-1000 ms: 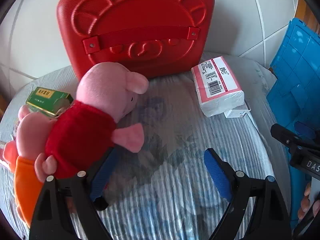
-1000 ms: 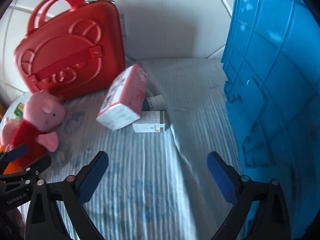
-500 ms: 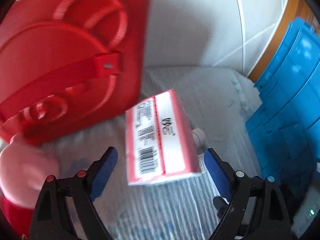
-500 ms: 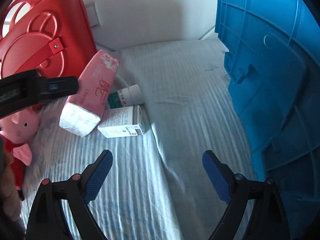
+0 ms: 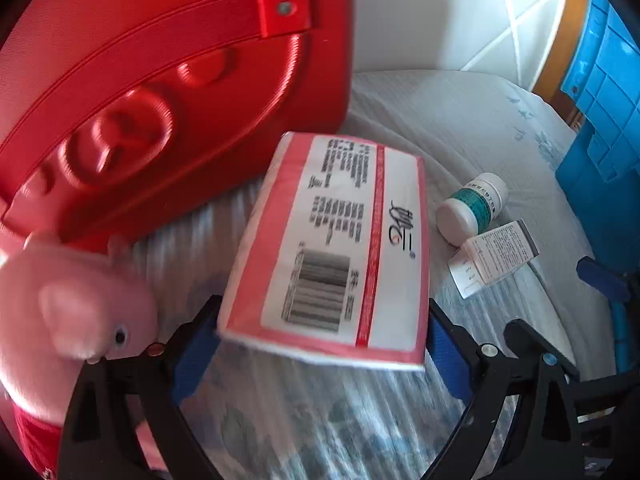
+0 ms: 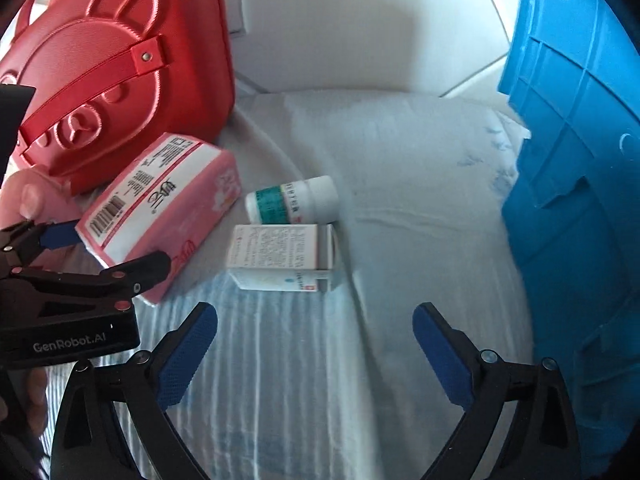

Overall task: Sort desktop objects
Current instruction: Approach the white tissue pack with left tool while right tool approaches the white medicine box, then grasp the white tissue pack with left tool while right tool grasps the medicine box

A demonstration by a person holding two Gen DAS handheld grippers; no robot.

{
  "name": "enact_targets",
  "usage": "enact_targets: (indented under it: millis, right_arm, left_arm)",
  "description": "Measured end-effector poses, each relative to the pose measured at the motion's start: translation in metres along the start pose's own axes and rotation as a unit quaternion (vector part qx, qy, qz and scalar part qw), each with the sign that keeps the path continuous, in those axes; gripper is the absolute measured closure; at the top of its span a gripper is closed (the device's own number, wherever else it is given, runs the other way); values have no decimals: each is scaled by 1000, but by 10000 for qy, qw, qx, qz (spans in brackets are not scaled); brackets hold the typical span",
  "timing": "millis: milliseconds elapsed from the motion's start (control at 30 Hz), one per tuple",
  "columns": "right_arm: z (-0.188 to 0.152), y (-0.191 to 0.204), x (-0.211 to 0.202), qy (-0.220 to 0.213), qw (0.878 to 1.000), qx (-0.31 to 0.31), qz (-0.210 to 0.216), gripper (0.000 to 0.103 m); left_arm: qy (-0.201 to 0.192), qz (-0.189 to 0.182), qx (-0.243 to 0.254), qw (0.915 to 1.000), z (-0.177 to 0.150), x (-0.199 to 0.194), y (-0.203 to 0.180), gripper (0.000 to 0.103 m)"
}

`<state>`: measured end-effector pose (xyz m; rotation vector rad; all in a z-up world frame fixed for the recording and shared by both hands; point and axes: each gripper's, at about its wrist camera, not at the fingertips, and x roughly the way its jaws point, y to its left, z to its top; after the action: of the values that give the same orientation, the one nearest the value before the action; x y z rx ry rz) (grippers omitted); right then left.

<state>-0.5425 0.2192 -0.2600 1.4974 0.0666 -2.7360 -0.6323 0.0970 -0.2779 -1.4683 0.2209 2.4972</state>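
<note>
Left wrist view looks down on a pink tissue pack (image 5: 332, 248) that lies between the fingers of the left gripper (image 5: 316, 344). Its jaws are opening and stand wide; the near end of the pack sits just inside the blue pads (image 5: 192, 356), but whether a pad touches it cannot be told through the blur. The pack's label with the barcode faces up. Behind it, at far left, a red case (image 5: 160, 92) stands upright against the white wall. A pink pig toy (image 5: 76, 304) lies at near left, its head just beside the left finger. Right of the pack are a white bottle (image 5: 472, 204) with a green label, lying on its side, and a small white box (image 5: 494, 256) just nearer than it; the two look to touch. All rest on a pale striped cloth (image 5: 460, 120). A blue crate (image 5: 600, 112) stands at far right.

In the right wrist view, the right gripper (image 6: 316, 348) hangs over bare cloth (image 6: 400, 160), its jaws also opening and wide, with nothing between them. The box (image 6: 280, 258) lies just beyond its fingertips, and the bottle (image 6: 292, 200) lies just behind the box. The pack (image 6: 160, 208) is to the left, one end leaning near the case (image 6: 112, 64), with the left gripper (image 6: 108, 246) straddling its near end. A fingertip of the person's hand (image 6: 28, 200) shows at the far left edge. The crate (image 6: 580, 160) fills the right side, well apart from the small items.
</note>
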Motion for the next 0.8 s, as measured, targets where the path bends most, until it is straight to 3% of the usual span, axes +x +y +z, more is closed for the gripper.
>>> enact_targets:
  millis: [100, 167, 267, 400, 533, 800]
  right_arm:
    - [3, -12, -4, -48, 9995, 285, -84, 5]
    - [7, -14, -3, -70, 9988, 480, 48, 21]
    - [12, -6, 5, -2, 9979, 508, 407, 21]
    - [18, 10, 15, -38, 9974, 458, 556, 21]
    - [22, 12, 15, -36, 9971, 441, 615, 18]
    - [38, 34, 58, 56, 9986, 134, 505, 20]
  left_arm:
    - [-3, 62, 109, 9999, 1, 8, -2, 5]
    - [75, 85, 60, 9999, 0, 16, -3, 5]
    - [17, 5, -79, 10000, -5, 23, -3, 5]
    - [-31, -110, -127, 9999, -7, 29, 2, 5]
    - [-143, -87, 16, 9999, -8, 28, -3, 4]
    - [-266, -25, -46, 9996, -18, 18, 7, 5]
